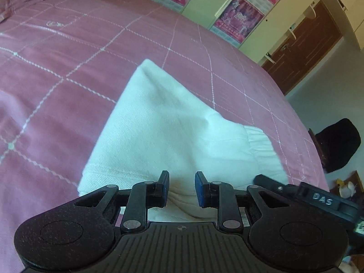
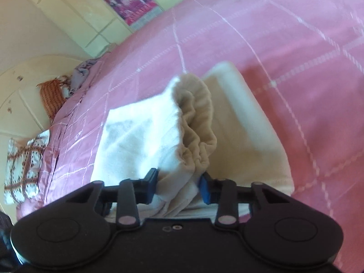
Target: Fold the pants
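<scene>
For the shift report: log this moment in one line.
task: fold pants | left gripper: shut on pants | right gripper: shut on waistband | surface: pink bedspread

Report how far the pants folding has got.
Done: the white pants already lie doubled into a compact bundle on the pink bedspread. In hand: the right tool pinches the gathered waistband, lifted; the left tool grips bunched cloth at the near edge. Left: lay the waistband end down and flatten.
</scene>
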Demonstrator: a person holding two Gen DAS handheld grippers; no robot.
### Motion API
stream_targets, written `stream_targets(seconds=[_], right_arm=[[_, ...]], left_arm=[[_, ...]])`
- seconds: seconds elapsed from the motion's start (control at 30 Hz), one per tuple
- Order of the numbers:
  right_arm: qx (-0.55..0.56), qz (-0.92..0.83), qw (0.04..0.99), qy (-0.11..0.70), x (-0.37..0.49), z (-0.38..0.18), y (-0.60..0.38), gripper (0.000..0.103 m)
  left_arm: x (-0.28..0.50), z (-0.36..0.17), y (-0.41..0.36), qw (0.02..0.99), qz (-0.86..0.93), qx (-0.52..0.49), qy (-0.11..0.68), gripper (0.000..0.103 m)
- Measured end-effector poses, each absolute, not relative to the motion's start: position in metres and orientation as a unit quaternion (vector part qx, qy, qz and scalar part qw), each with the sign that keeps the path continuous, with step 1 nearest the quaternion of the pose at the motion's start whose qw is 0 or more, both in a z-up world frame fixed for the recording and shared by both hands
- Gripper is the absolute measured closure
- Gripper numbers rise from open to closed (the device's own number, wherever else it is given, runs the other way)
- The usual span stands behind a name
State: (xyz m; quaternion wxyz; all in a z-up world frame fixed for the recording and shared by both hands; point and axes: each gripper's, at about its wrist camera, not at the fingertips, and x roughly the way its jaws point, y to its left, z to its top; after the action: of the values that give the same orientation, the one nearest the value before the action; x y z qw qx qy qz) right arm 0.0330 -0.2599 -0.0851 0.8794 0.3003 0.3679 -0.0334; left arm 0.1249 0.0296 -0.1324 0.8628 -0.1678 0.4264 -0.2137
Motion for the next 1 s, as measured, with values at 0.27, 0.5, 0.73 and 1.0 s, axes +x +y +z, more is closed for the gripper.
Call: stream_targets(seconds=[0.27,0.5,0.73,1.0], right_arm=[[0.212,-0.003,0.927,0.311,0.031,-0.034,-0.266,0.072],[0.251,-0.049,0.887,0.386,0.017,-0.087,-0.31,0.071],[0.269,-0.063,0.894,0.353,0.0,-0.082,-0.305,0.07],[0.209,-0.055,0.927,0.307,-0.005,-0.041,-0.292,0.071]], left_arm=[[0.129,-0.129,0.027,0.863,-0.211,-0.177,0.424,0.078],[0.123,-0.151,0.004,0.853,-0.215,-0.147,0.453,0.078],[0.122,-0.142,0.005,0.854,-0.231,-0.125,0.45,0.078],[0.122,-0.136,0.006,0.85,-0.235,-0.131,0.453,0.078]])
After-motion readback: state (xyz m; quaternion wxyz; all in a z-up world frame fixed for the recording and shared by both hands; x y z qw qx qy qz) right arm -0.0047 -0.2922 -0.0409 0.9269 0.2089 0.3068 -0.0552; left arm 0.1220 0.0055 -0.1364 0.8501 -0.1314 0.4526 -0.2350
